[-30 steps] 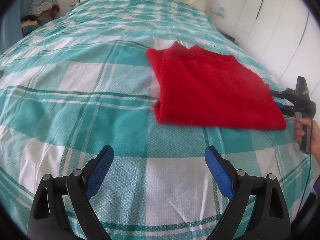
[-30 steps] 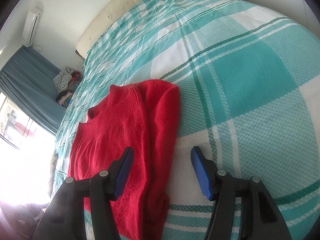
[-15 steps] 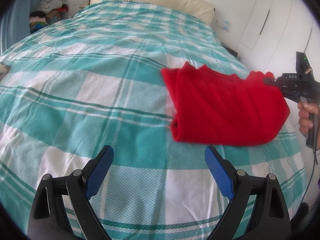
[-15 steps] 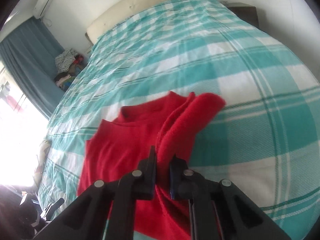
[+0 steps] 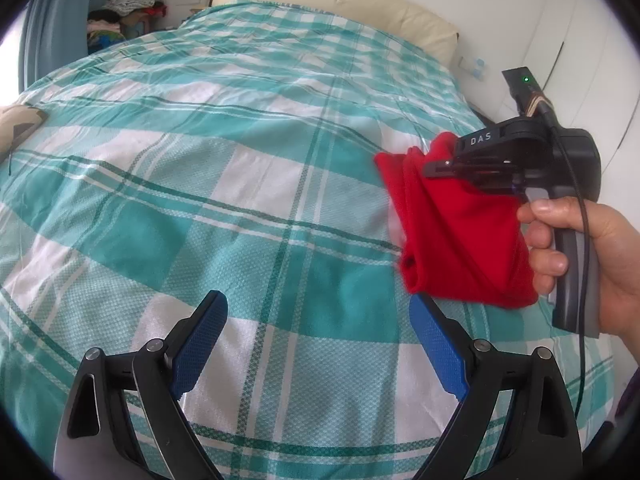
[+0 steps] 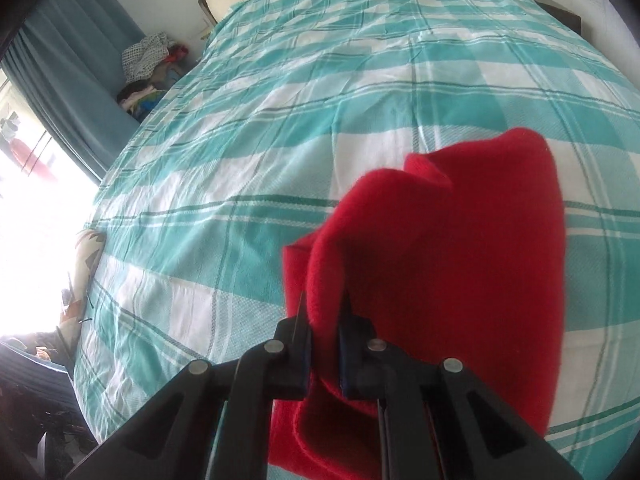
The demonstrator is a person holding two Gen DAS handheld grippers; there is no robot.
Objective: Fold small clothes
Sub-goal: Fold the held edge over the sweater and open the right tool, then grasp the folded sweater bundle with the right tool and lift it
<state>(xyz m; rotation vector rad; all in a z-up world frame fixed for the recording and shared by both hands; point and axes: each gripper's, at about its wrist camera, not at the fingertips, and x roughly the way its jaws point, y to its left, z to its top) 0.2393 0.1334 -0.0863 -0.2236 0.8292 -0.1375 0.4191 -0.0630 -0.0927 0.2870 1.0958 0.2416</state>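
A bed [image 5: 240, 184] is covered by a teal-and-white checked bedspread [image 6: 320, 92], slightly wrinkled. A cream pillow or bolster [image 5: 340, 4] is seen along the head end. At the window-side edge a patterned object [image 5: 18, 128], possibly a cushion, is partly visible.

Home bedroom. Big bed [image 5: 240, 184] with a teal-and-white checked cover and a cream padded headboard [image 5: 340, 12] against a white wall, white wardrobe doors [image 5: 580, 40] on one side. Blue curtains [image 6: 72, 72] at a bright window, pile of loose clothes [image 6: 148, 60] beside the bed (lived-in, not a lab mockup).
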